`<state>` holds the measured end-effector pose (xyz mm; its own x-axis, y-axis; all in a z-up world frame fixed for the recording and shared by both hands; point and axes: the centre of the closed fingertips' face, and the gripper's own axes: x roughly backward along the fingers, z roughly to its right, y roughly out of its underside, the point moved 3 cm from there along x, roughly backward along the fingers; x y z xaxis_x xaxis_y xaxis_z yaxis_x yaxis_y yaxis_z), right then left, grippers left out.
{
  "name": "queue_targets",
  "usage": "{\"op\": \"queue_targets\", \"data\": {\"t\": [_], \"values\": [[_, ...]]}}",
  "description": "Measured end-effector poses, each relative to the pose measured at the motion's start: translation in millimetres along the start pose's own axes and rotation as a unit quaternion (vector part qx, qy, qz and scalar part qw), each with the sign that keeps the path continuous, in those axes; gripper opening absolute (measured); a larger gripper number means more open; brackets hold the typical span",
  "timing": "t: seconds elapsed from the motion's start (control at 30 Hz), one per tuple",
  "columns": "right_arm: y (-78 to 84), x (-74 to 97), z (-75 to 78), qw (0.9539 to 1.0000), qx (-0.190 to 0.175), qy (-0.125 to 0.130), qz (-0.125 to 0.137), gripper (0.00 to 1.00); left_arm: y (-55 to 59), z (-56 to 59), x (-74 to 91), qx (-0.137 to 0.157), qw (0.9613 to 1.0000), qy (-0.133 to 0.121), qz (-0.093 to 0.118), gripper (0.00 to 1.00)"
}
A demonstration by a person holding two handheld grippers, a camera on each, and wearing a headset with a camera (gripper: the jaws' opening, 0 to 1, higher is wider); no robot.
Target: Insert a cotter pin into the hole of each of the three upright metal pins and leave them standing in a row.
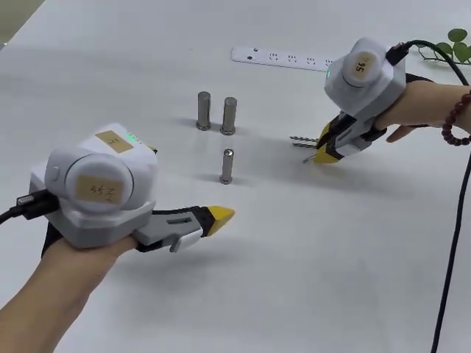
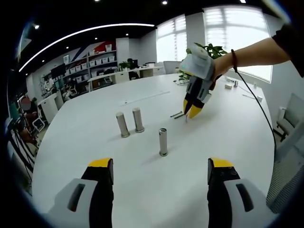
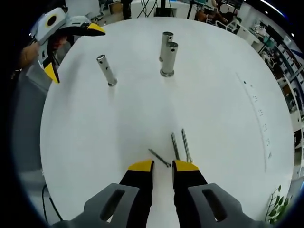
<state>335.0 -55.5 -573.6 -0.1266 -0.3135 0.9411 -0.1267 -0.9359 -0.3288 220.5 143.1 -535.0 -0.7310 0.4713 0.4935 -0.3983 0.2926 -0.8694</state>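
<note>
A: Finish of the table (image 1: 309, 272)?
B: Smooth, matt white. The upright pins (image 1: 229, 115) are grey metal, satin sheen; the cotter pins (image 3: 180, 145), thin bare metal.
A: And the left gripper (image 1: 219, 215)?
B: Smooth grey plastic shell.

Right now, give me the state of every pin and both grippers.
Two rear metal pins: upright, side by side, no cotter pin in.
Front metal pin: upright, alone, no cotter pin in.
Two cotter pins: lying flat, side by side.
Third cotter pin: lying flat, skewed.
Left gripper: open wide, empty.
Right gripper: narrowly open, tips at that skewed pin, nothing clamped.
</note>
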Motion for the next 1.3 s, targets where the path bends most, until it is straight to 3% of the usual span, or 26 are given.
{"op": "queue_targets", "data": {"t": [0.33,0.6,0.87,1.0,1.3], "values": [[2.0,-5.8,0.4,0.9997,-0.012,-0.023,0.003,0.07,-0.1,-1.4,-0.1,0.001,1.0,0.0,0.0,0.79],[4.7,-6.1,0.7,0.9997,-0.005,-0.021,-0.007,0.0,-0.1,-2.3,0.3,0.002,1.0,-0.001,0.0,0.77],[5.9,-7.5,1.8,0.9998,-0.014,-0.014,-0.011,0.0,0.5,0.4,0.4,0.006,0.9999,0.007,-0.005,0.72],[5.4,-7.9,-0.7,0.9998,-0.011,-0.017,-0.003,0.0,-0.4,0.4,1.4,0.004,0.9999,0.008,-0.006,0.7],[-0.3,0.3,-5.6,0.9996,0.013,0.004,0.024,0.0,-7.2,6.6,3.3,0.009,0.9996,0.025,-0.002,0.66]]}}
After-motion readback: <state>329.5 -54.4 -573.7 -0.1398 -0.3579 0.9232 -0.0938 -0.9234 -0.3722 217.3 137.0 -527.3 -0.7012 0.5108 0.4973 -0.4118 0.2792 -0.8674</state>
